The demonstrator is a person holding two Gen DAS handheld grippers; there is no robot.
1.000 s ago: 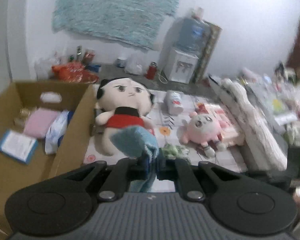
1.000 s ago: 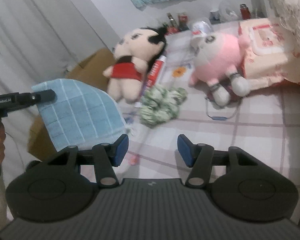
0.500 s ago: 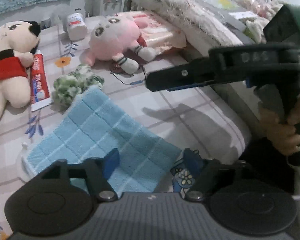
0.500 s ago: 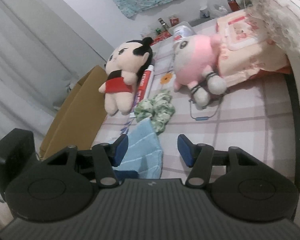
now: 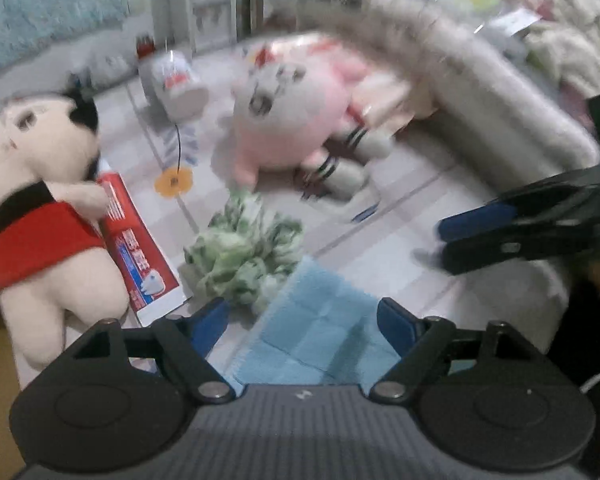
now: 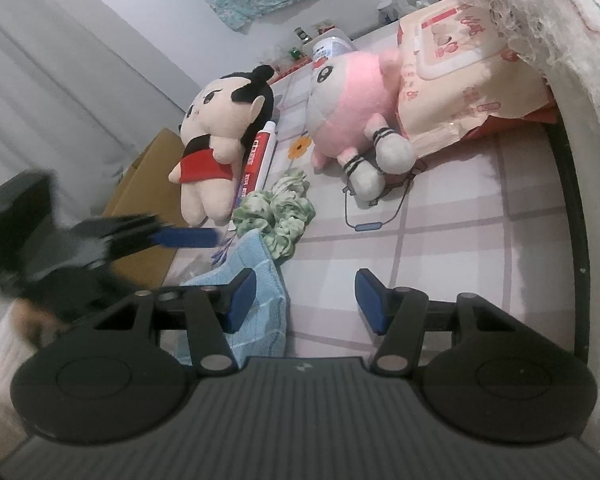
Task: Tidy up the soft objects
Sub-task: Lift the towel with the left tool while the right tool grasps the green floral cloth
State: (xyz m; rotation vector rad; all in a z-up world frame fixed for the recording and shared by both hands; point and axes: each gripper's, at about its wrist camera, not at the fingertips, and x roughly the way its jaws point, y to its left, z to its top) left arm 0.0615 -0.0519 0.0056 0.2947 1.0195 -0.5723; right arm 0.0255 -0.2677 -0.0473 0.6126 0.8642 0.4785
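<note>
A blue checked towel (image 5: pixel 320 332) lies flat on the checked cloth, also in the right wrist view (image 6: pixel 256 280). My left gripper (image 5: pixel 300 324) is open and empty just above its near part. My right gripper (image 6: pixel 304 300) is open and empty, right of the towel; it shows from the side in the left wrist view (image 5: pixel 476 236). Beyond the towel lie a green scrunched cloth (image 5: pixel 248 256) (image 6: pixel 280 212), a pink plush (image 5: pixel 288 120) (image 6: pixel 348 100) and a doll in a red top (image 5: pixel 36 200) (image 6: pixel 216 136).
A toothpaste box (image 5: pixel 136 248) (image 6: pixel 260 160) lies beside the doll. A wet-wipes pack (image 6: pixel 460 64) sits behind the pink plush, a fluffy white blanket (image 5: pixel 480 80) at the right. A cardboard box (image 6: pixel 148 184) stands left of the cloth. A cord (image 6: pixel 372 224) lies near the plush's feet.
My left gripper carried the towel from above the box area, opened and laid it on the cloth. It has since shifted left and forward toward the green cloth. My right gripper stayed open.
</note>
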